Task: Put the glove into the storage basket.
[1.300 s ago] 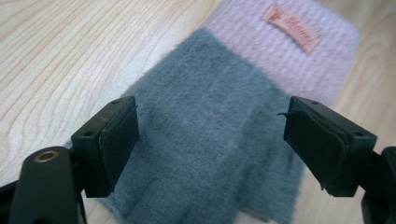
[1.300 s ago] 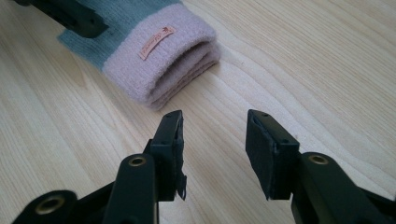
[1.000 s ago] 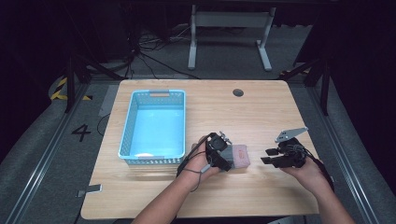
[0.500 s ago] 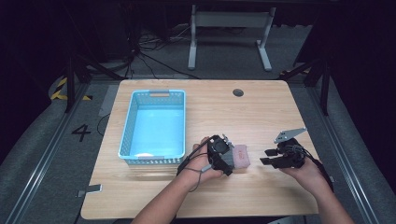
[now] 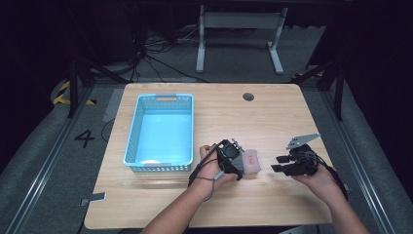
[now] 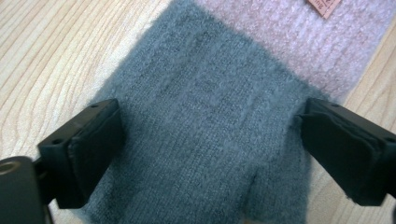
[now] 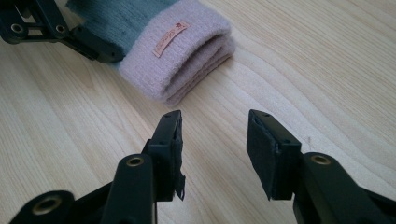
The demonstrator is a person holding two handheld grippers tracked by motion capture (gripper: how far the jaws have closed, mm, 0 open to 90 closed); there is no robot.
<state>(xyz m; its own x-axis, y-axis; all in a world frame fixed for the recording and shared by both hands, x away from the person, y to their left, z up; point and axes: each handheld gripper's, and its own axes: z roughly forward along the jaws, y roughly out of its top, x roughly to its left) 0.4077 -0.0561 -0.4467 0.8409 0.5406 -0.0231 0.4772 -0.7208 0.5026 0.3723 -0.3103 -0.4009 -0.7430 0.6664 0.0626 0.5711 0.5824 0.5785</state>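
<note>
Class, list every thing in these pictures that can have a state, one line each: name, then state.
Glove: lying flat on the table, grey part between the left gripper's jaws, pink cuff doubled over.
Left gripper: open, jaws astride the glove, pads not pressing it.
Right gripper: open, nothing between its jaws, apart from the glove.
Basket: upright on the table, nothing in it.
Table: bears the basket and glove.

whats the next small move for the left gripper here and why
Probably close the left gripper on the glove. Its jaws, which have just been closing, straddle the grey knit part flat on the table without pressing it. The right gripper is open beside it, and the blue basket looks like the destination.
</note>
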